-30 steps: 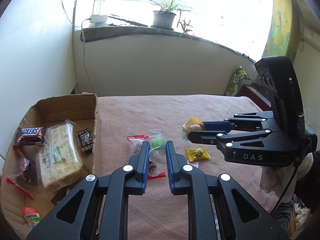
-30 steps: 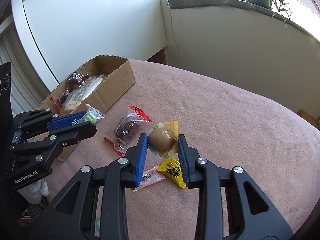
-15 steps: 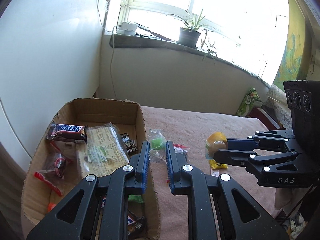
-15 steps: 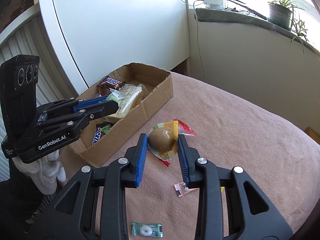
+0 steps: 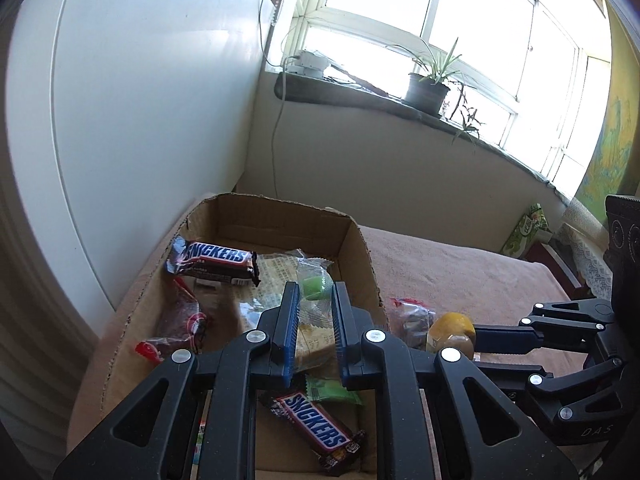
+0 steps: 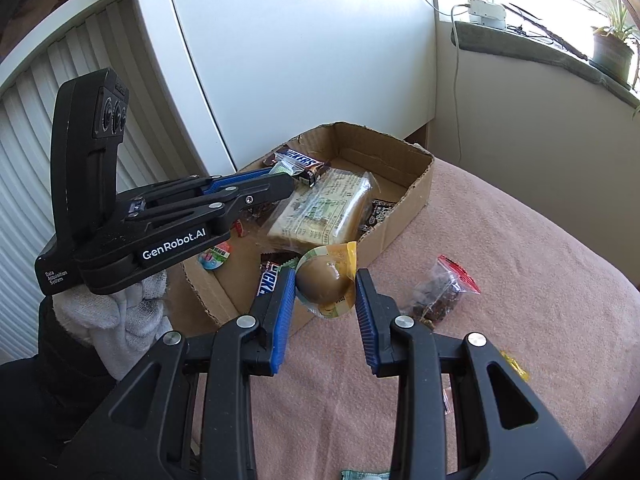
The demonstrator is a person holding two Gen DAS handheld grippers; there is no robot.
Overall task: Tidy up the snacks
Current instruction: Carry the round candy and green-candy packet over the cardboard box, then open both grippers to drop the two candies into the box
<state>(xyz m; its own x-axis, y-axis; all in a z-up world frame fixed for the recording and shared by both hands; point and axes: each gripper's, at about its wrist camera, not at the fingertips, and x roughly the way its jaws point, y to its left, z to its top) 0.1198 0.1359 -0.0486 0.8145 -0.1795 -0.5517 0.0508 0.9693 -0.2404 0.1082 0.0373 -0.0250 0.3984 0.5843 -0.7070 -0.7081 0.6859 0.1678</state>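
Note:
My left gripper (image 5: 314, 294) is shut on a clear packet with a green sweet (image 5: 316, 285) and holds it above the open cardboard box (image 5: 362, 240). It also shows in the right wrist view (image 6: 286, 174). My right gripper (image 6: 325, 280) is shut on a packaged brown egg (image 6: 325, 284) with a yellow wrapper, just over the box's near wall (image 6: 408, 208). The egg shows in the left wrist view (image 5: 450, 330) right of the box. The box holds two Snickers bars (image 5: 214, 260), a wrapped block of crackers (image 6: 320, 210) and small sweets.
A clear bag of dark snacks with a red strip (image 6: 440, 296) lies on the pink cloth (image 6: 520, 260) right of the box. A yellow packet (image 6: 516, 368) and a green-white sweet (image 6: 364, 474) lie nearer me. White cabinet (image 6: 300, 60) stands behind the box.
Both grippers moved left with their snacks. The left one now hangs over the box; the right one has come up to the box's near wall.

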